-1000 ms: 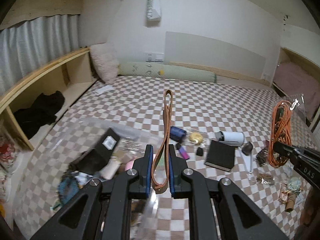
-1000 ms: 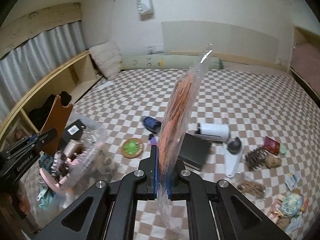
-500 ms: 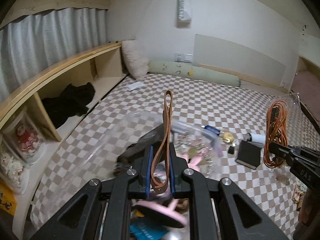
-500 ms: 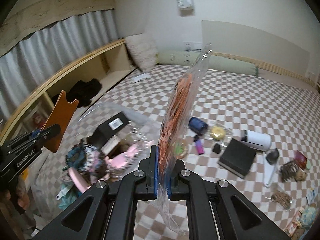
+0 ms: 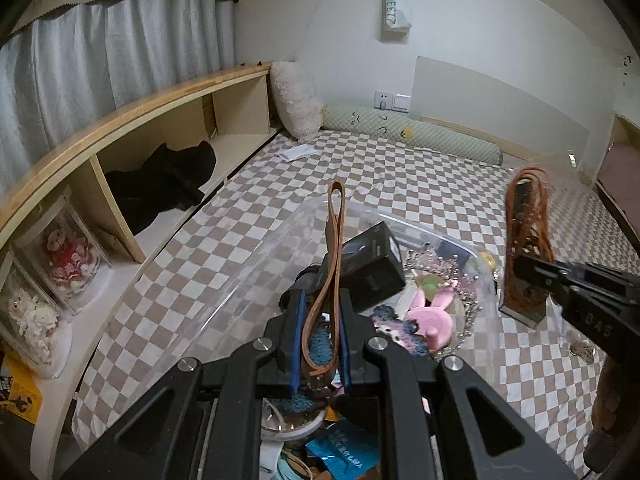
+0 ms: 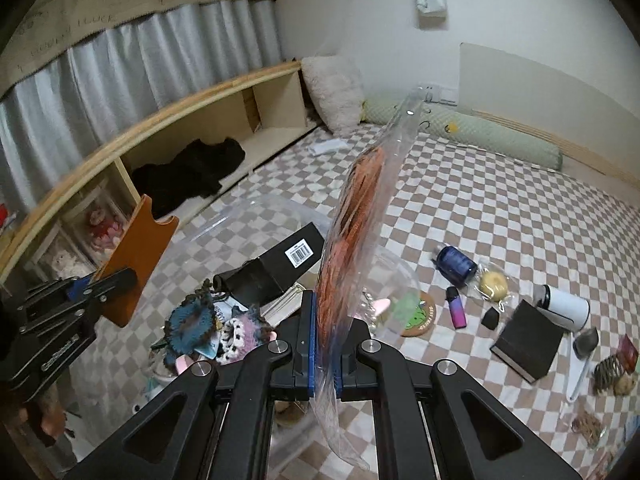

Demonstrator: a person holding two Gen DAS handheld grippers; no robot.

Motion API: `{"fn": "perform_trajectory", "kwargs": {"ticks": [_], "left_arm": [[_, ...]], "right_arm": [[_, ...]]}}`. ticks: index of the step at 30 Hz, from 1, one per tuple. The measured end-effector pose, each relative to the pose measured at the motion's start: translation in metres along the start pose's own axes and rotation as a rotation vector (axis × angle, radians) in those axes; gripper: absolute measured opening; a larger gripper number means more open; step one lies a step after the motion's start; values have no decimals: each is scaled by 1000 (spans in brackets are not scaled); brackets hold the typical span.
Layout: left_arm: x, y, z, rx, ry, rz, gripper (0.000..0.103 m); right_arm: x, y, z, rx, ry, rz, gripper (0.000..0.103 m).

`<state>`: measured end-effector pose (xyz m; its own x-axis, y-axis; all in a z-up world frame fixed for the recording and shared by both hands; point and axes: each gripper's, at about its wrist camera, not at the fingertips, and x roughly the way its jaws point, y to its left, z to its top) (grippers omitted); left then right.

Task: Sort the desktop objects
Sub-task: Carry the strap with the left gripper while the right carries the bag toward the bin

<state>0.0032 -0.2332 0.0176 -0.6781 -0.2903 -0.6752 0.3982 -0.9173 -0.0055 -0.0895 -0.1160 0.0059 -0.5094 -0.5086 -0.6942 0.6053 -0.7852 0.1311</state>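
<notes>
My left gripper (image 5: 320, 340) is shut on a folded brown leather piece (image 5: 330, 264), held upright above a clear plastic bin (image 5: 240, 292) full of small items. My right gripper (image 6: 325, 344) is shut on a clear plastic bag holding a coiled orange cable (image 6: 354, 232), also above the bin's right side (image 6: 396, 276). The bag with the cable shows in the left wrist view (image 5: 526, 240), and the leather piece in the right wrist view (image 6: 136, 248). A black box (image 5: 370, 266) lies in the bin.
On the checkered bed to the right lie a blue bottle (image 6: 456, 262), a purple lighter (image 6: 456, 312), a black notebook (image 6: 526, 340), a white cylinder (image 6: 566, 308) and a round coaster (image 6: 416, 316). A wooden shelf (image 5: 132, 152) runs along the left.
Both grippers have moved left, from above the loose items to above the clear bin. Each keeps its hold.
</notes>
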Motion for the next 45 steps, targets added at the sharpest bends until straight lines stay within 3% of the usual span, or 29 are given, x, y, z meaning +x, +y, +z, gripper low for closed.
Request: {"fn": "perform_trajectory", "kwargs": {"ticks": [8, 14, 20, 24, 29, 35, 36, 39, 44, 45], "left_arm": [[22, 8, 5, -5, 44, -6, 15], [38, 12, 15, -13, 58, -8, 15], [53, 13, 21, -18, 78, -15, 16], [64, 16, 20, -22, 102, -15, 16], [77, 20, 17, -30, 129, 0, 16], [81, 25, 16, -50, 135, 4, 16], [80, 25, 17, -54, 130, -5, 15], [75, 24, 20, -57, 115, -29, 15], [63, 15, 27, -48, 55, -40, 15], [62, 13, 29, -47, 42, -43, 15]], "right_arm": [[46, 10, 6, -56, 103, 7, 7], [71, 22, 7, -120, 171, -61, 7], [95, 20, 2, -115, 273, -69, 7], [107, 15, -4, -117, 300, -113, 7], [108, 7, -1, -78, 313, -82, 7], [90, 5, 7, -37, 270, -44, 8], [85, 4, 10, -30, 255, -39, 13], [75, 2, 17, -10, 233, -37, 88], [59, 6, 19, -19, 187, -50, 86], [58, 5, 19, -10, 183, -42, 73]]}}
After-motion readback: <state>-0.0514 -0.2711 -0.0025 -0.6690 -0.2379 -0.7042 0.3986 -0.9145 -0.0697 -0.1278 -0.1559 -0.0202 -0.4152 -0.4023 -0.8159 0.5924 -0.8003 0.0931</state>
